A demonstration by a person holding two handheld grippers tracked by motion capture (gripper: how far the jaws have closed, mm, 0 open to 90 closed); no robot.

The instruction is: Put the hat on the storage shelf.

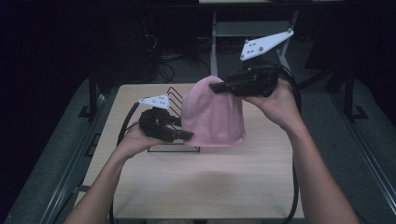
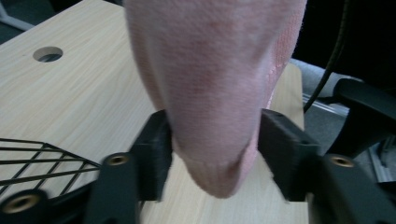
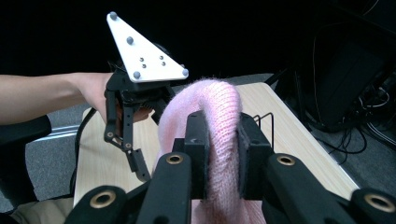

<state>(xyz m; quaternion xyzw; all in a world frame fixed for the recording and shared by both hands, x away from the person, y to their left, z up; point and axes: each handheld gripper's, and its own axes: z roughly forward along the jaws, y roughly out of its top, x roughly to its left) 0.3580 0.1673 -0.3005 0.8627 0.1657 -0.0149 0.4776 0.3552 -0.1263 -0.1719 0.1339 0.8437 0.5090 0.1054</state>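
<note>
Pink beanie (image 1: pixel 213 114) hangs from raised right gripper (image 1: pixel 219 87), left gripper (image 1: pixel 187 135) clasping its brim.

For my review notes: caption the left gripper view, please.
Left hand-held gripper closing on the lower end of a hanging pink hat above the table.

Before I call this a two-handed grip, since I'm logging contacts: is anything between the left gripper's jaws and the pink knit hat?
Nothing visible. The pink knit hat hangs from the right gripper, shut on its top. In the left gripper view, the left gripper has its pads on both sides of the hat's lower edge, nothing between. The wire rack stands behind the hat.
</note>
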